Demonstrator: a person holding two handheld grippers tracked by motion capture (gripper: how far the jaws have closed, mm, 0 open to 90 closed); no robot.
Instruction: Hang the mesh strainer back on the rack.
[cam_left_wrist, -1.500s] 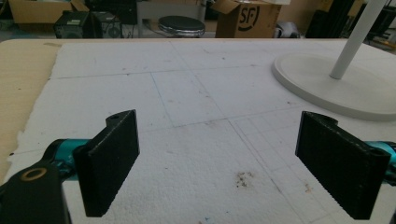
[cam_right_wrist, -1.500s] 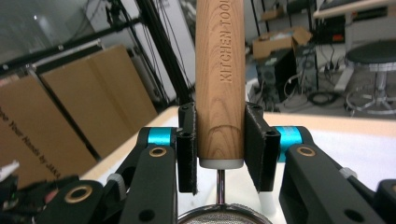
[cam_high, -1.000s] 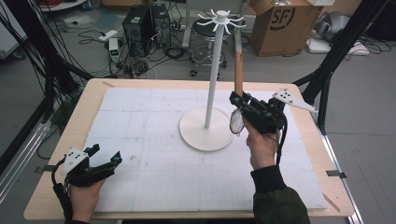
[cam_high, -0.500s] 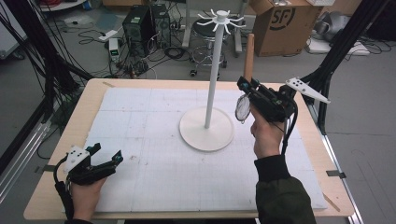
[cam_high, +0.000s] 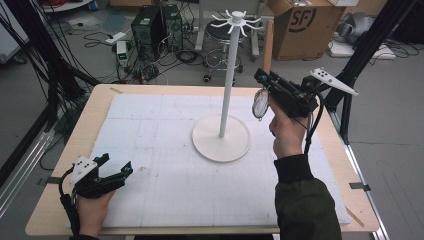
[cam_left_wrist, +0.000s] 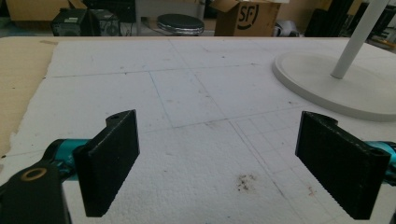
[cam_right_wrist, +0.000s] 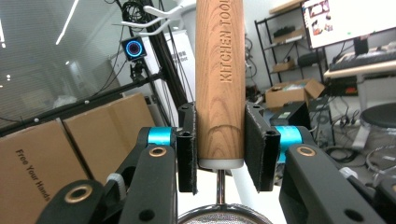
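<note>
The right hand-held gripper (cam_high: 265, 82) is raised above the far right part of the surface (cam_high: 65, 200), level with the upper half of the white stand's pole, and its jaws are clamped on the wooden handle (cam_right_wrist: 219, 84) of a small strainer (cam_high: 259, 104). In the right gripper view the handle stands upright between the two black pads (cam_right_wrist: 187, 149), carries the engraved words "KITCHEN TOOL", and ends in a pale collar from which a thin metal stem runs down to the rim of the mesh bowl at the bottom edge. From the high view the round mesh bowl hangs below the jaws, just to the right of the pole and apart from it, while the handle points up toward the hooks. The white rack stand (cam_high: 221, 137) sits on a white gridded mat (cam_high: 165, 165) that covers most of the surface; it has a round flat base, a slim pole and a crown of hooks on top. The left hand-held gripper (cam_high: 112, 172) rests low at the near left corner of the mat, its jaws wide apart with nothing between them, the mat's grid lines and a few dark specks visible in the gap.
</note>
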